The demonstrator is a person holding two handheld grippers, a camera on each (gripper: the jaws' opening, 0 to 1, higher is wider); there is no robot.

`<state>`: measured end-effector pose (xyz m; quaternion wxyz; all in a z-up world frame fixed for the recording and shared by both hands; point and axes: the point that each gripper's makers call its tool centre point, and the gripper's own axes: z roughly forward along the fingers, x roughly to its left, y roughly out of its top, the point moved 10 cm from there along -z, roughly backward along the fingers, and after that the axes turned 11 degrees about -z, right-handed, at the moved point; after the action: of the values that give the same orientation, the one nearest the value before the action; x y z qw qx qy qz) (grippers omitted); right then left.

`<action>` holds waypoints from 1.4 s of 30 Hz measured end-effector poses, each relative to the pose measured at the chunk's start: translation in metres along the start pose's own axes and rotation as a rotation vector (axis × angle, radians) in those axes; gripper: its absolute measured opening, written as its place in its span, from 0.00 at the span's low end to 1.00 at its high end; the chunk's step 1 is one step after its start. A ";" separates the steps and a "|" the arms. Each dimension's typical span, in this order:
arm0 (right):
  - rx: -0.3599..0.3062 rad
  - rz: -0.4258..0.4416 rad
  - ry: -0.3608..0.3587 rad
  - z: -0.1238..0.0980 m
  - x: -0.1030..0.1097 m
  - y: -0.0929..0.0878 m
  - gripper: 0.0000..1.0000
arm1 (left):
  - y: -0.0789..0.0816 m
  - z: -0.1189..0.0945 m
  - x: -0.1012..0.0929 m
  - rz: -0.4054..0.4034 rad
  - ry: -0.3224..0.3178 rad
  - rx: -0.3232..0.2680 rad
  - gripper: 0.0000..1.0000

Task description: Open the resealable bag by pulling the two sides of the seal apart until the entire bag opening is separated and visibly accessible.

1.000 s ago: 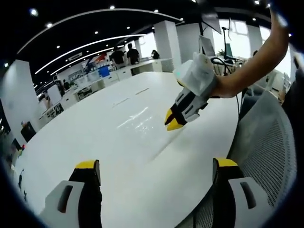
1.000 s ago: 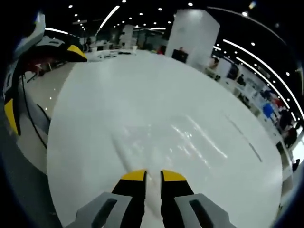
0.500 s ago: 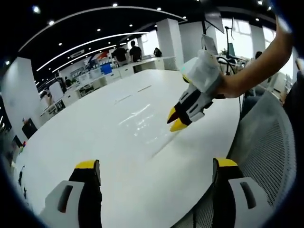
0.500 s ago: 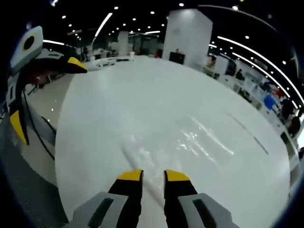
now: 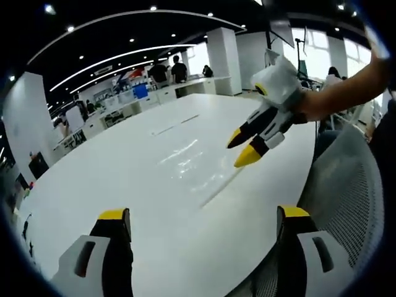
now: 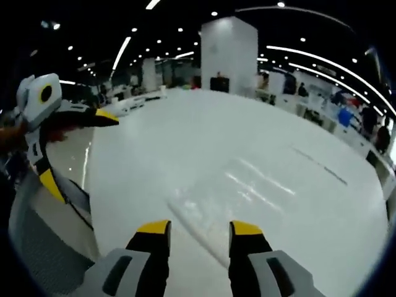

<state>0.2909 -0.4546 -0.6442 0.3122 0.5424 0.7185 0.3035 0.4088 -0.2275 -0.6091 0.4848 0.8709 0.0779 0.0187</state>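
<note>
Resealable bag (image 5: pixel 198 173): clear and nearly invisible, it lies flat on the white table (image 5: pixel 124 179), readable mainly by glare streaks and one long straight edge. In the left gripper view that edge runs from centre toward 1 o'clock, ending just below the right gripper (image 5: pixel 243 148). In the right gripper view the bag (image 6: pixel 235 189) lies directly ahead of the jaws, its edge passing between the two yellow tips toward 11 o'clock.

Left gripper (image 5: pixel 204 213): jaws spread wide, nothing between them, positioned over the near table edge and well apart from the bag. In the right gripper view it (image 6: pixel 74 148) enters at 9 o'clock, jaws likewise splayed.

Right gripper (image 6: pixel 201 228): jaws apart, held above the bag edge; whether the tips touch the plastic cannot be told. A bare forearm (image 5: pixel 340 86) extends from it toward 2 o'clock.

Surroundings: a grey mesh chair back (image 5: pixel 346 185) stands at 4 o'clock in the left gripper view, close against the table edge. Beyond the table, at 12 o'clock, are a white column (image 5: pixel 224 52), desks, and people standing (image 5: pixel 170 68). Ceiling light strips run overhead. No object lies between either gripper and the bag.
</note>
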 end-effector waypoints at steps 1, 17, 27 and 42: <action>-0.002 0.002 -0.012 -0.005 0.000 -0.001 0.37 | 0.000 0.000 0.000 0.002 0.001 -0.001 0.96; -0.055 0.152 -0.131 -0.054 0.013 -0.021 0.50 | 0.001 -0.005 0.006 -0.037 0.025 -0.027 0.97; -0.070 0.202 -0.185 -0.076 0.027 -0.034 0.57 | 0.000 -0.005 0.002 -0.045 0.012 -0.027 0.98; -0.145 0.194 -0.256 -0.095 0.040 -0.039 0.67 | -0.006 -0.007 0.002 -0.127 0.008 -0.057 0.99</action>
<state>0.1856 -0.4338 -0.6204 0.4087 0.6195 0.5933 0.3118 0.4094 -0.2178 -0.6109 0.5093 0.8500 0.1345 -0.0066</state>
